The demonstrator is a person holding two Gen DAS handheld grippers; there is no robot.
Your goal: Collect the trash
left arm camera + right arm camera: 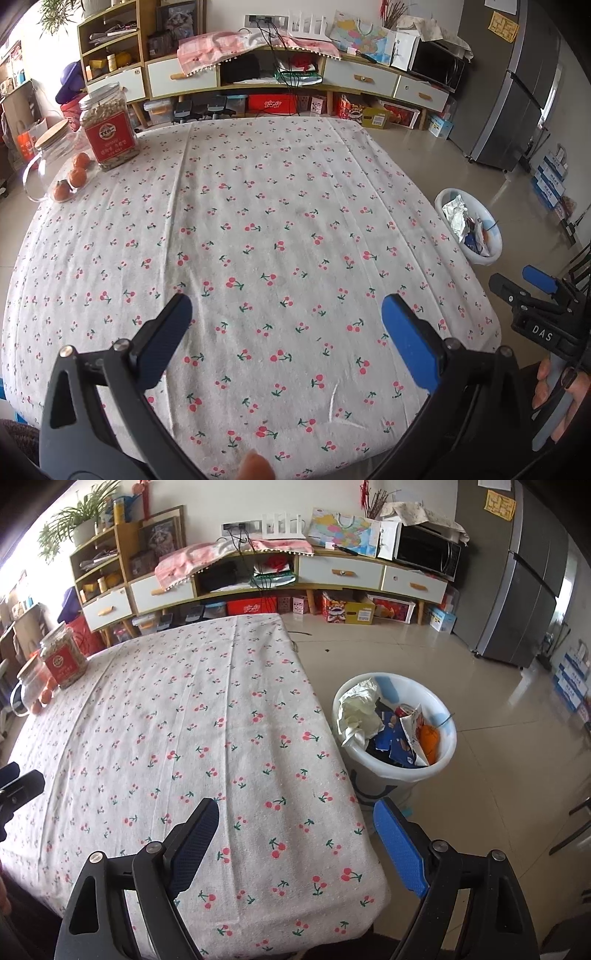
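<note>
Above the cherry-print tablecloth (280, 206), the left gripper (286, 321) and right gripper (295, 829) tilt downward, jaws wide, empty.

The left gripper (286, 317) fills the lower part of the left wrist view, its two blue-padded fingers (410, 341) spread wide apart with nothing between them, angled downward. At the bottom centre of that view a fingertip (255, 466) of the person shows. At the right edge of the same view the right gripper (532, 286) appears side-on, with the person's right hand (559, 402) wrapped around its handle in the lower right corner. In the right wrist view the right gripper (295, 830) occupies the lower frame, jaws wide and empty, pointing downward. The left gripper's dark finger ends (20, 784) enter at the left edge, middle height.
</note>
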